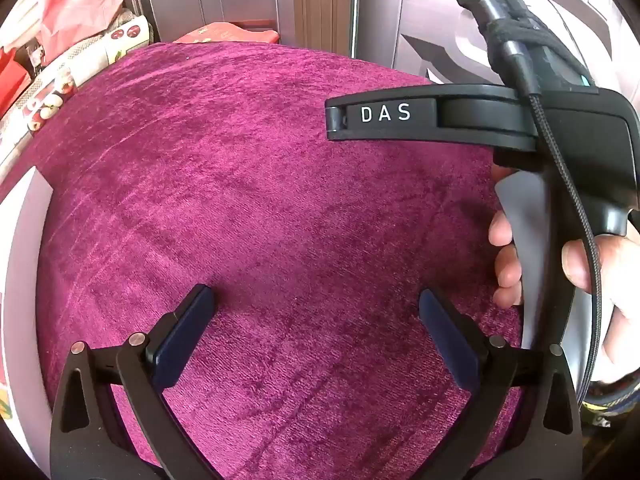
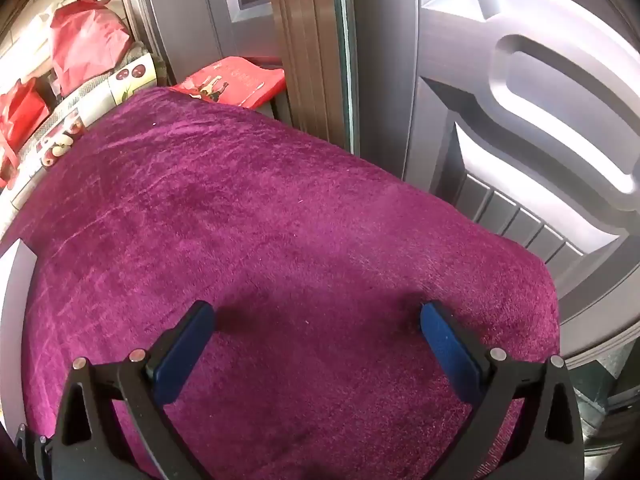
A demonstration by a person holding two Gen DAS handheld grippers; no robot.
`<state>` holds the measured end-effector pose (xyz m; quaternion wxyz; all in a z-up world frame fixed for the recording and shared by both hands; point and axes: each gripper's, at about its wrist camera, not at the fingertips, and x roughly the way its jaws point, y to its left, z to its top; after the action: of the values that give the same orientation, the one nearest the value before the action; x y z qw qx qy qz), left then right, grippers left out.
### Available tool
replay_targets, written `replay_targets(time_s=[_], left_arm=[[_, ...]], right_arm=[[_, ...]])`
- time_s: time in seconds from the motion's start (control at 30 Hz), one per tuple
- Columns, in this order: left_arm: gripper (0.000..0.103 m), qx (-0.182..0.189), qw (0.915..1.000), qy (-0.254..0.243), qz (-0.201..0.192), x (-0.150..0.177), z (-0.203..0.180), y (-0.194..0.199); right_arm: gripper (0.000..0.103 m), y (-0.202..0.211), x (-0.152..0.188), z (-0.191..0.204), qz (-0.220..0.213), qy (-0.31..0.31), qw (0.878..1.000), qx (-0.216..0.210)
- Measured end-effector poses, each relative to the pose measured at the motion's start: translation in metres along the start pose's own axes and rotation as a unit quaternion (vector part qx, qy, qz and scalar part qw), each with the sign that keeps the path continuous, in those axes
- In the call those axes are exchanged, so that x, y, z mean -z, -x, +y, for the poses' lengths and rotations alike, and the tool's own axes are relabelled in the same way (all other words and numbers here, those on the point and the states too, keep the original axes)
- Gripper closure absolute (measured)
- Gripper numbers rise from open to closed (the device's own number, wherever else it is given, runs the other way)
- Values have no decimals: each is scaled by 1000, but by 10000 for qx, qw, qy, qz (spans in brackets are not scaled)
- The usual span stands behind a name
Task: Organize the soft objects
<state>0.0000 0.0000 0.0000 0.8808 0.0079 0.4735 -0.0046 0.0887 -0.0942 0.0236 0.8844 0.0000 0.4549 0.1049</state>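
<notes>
Here the magenta plush cloth lies flat, seemingly unfolded, under both tools, jaws spread wide, empty.

The magenta cloth looks like plush velvet with a brushed, streaky nap. The door panels behind it have a smooth, semi-glossy metallic sheen. The red bag appears thin, crinkled plastic, and the gripper fingers carry matt dark-blue pads on matt black plastic
</notes>
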Motion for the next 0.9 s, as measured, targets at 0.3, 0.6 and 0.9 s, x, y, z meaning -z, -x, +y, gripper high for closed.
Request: replay_targets(time_s=[0.3,0.6,0.9], left_arm=[[1,-4,10000,-2,-10,0,0,0],[1,-4,10000,-3,-10,0,0,0],[1,-5,10000,-3,-9,0,0,0]], right_arm=[[0,0,-2,1,-1,21,10000,17],[0,-1,-1,2,-1,16,10000,5],[0,0,0,3,-1,14,10000,1]])
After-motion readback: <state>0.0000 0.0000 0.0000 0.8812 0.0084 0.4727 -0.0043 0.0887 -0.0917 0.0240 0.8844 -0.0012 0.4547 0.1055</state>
